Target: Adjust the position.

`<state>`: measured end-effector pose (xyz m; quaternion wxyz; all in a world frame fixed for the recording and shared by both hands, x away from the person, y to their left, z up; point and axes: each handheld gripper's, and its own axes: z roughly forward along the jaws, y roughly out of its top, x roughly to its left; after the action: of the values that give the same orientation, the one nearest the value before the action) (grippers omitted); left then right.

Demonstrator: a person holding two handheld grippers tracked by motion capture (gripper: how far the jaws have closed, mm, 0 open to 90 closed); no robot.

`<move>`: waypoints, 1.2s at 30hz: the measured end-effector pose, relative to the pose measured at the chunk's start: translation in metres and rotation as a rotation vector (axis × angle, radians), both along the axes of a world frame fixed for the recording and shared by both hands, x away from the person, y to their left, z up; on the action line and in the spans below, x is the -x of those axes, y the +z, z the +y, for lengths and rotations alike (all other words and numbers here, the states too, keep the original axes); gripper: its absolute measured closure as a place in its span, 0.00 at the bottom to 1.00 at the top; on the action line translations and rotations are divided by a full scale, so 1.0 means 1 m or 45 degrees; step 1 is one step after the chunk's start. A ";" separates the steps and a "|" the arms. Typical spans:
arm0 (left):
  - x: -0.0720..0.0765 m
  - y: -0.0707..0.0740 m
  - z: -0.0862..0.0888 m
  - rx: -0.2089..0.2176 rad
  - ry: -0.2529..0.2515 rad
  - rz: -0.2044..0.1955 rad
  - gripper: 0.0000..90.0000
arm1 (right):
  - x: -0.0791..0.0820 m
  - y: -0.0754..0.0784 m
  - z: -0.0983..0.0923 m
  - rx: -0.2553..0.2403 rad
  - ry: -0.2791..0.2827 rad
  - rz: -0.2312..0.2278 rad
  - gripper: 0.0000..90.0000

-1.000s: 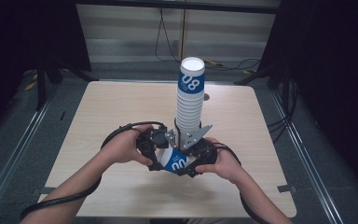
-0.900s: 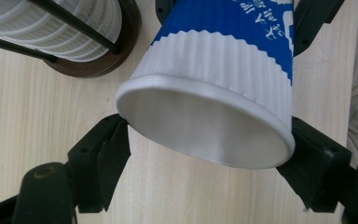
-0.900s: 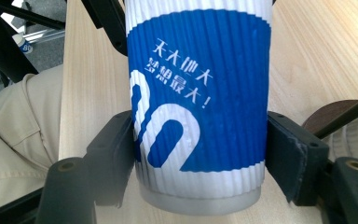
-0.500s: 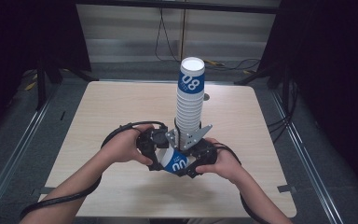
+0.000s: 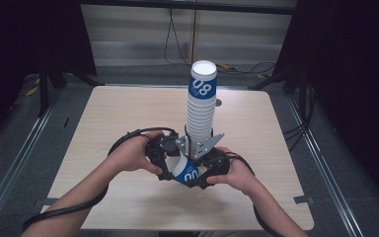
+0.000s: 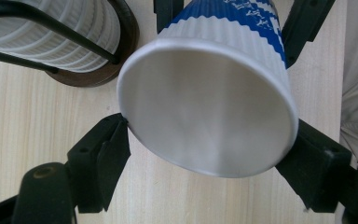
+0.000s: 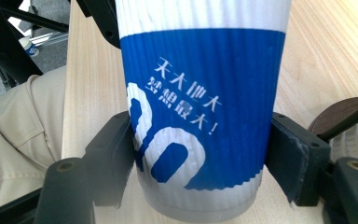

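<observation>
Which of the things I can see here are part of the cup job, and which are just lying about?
In the job:
- loose cup, lying sideways, held by left claw and right claw
- cup stack
- stack holder

Lying about:
- floor cables
- table, only the work surface

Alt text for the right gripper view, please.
A blue-and-white ribbed paper cup with white Chinese lettering sits clamped between the right gripper's two black jaws, above a light wooden table.
</observation>
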<state>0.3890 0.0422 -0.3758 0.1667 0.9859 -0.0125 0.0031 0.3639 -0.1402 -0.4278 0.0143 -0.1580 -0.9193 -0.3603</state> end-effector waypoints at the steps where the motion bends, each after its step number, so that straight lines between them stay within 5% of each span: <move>1: 0.000 -0.001 0.000 0.000 0.001 0.003 0.24 | 0.000 0.000 0.000 -0.001 0.005 -0.004 0.33; 17: -0.007 -0.002 0.012 0.103 0.077 0.068 0.17 | 0.002 0.004 -0.007 -0.021 0.027 -0.101 0.32; 36: -0.009 -0.006 0.031 0.201 0.148 0.133 0.18 | 0.005 -0.003 -0.021 -0.100 -0.045 -0.106 0.32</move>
<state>0.3982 0.0730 -0.3816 0.2437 0.9676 0.0538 -0.0377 0.3593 -0.1615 -0.4306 -0.0241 -0.1585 -0.9013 -0.4025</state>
